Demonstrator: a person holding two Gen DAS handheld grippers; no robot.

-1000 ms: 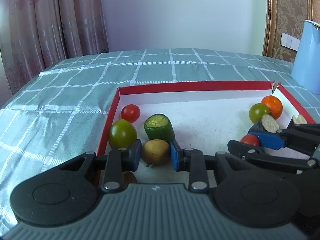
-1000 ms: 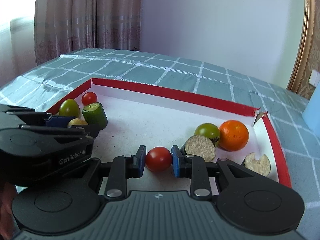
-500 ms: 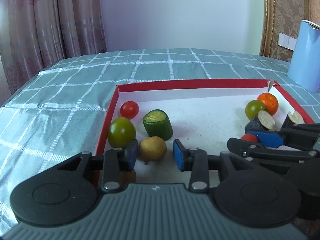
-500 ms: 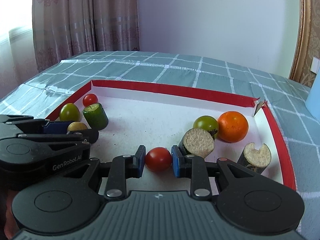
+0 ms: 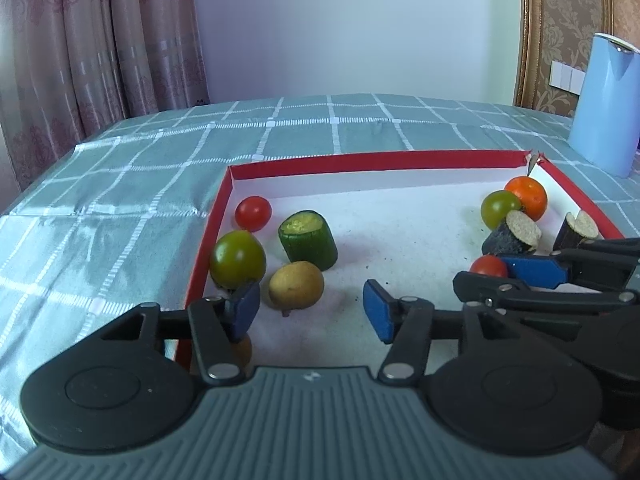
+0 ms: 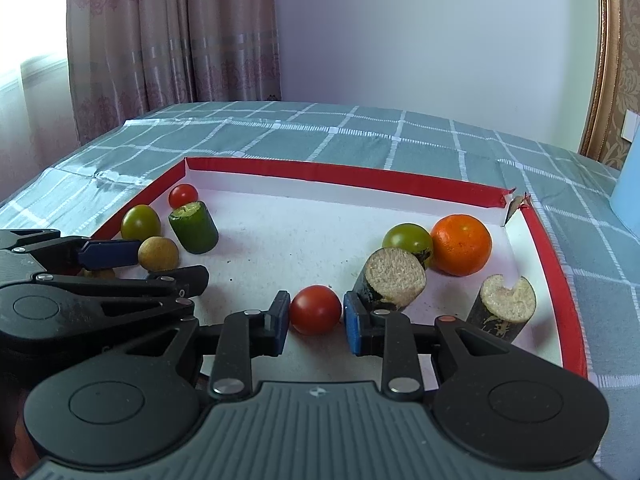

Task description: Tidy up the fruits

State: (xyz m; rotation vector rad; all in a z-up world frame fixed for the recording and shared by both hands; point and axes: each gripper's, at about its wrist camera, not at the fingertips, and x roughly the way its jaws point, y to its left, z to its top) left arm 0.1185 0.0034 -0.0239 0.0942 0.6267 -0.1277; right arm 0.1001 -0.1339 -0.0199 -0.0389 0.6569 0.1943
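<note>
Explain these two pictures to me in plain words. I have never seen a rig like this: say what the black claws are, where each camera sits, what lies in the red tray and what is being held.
A person holds a two-finger claw in each hand, and each claw carries a camera looking forward along its fingers.

The left claw's view shows the left gripper. Its jaws are opening, with a yellowish round fruit just ahead of them, touched by neither pad.

The right claw's view shows the right gripper, shut on a red tomato.

Both work over a red-rimmed tray on a checked tablecloth. In it also lie another red tomato, two green tomatoes, a green cucumber piece, an orange and two dark cut stubs.
</note>
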